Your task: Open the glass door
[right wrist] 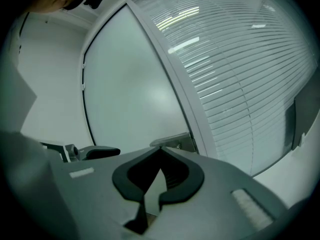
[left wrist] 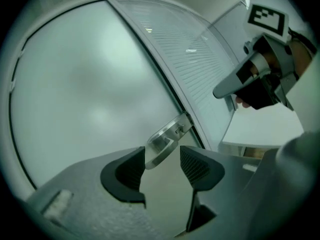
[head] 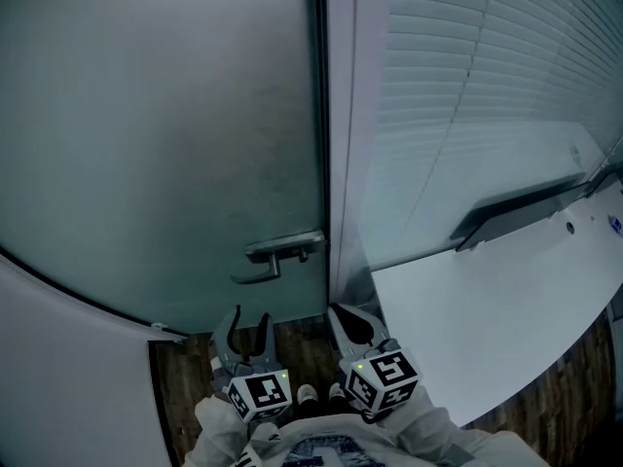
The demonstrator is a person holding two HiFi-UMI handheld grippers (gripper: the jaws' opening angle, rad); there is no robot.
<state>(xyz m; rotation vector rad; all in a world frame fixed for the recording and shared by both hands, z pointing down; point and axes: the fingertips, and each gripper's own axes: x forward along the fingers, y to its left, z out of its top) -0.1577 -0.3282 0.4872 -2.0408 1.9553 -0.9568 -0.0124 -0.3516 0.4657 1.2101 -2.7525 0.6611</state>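
Glass door [head: 146, 115], frosted and full height, fills the left of the head view, and its edge lies against the pale door frame [head: 346, 115], so it looks shut. Its metal lever handle [head: 277, 253] sits low on the edge next to the frame, lying roughly level with its free end pointing away from the frame. The left gripper [head: 248, 317] is just below and in front of that lever. Its jaws are spread wide with nothing between the pads, and in the left gripper view the lever [left wrist: 162, 139] shows right above the gap. That line-up suggests the jaws are parted so they can close around the lever, though they are still apart from it. The right gripper [head: 336, 311] is beside the left one, nearer the frame, with its jaws clenched together on nothing. It seems to be held out of the way while the left one works. In the right gripper view the lever [right wrist: 172, 141] peeks over the closed tips. Beyond the frame is a glass partition with slatted blinds [head: 487, 66]. A white counter [head: 506, 309] juts out below it on the right, and dark wooden floor [head: 185, 387] shows at the foot of the door.
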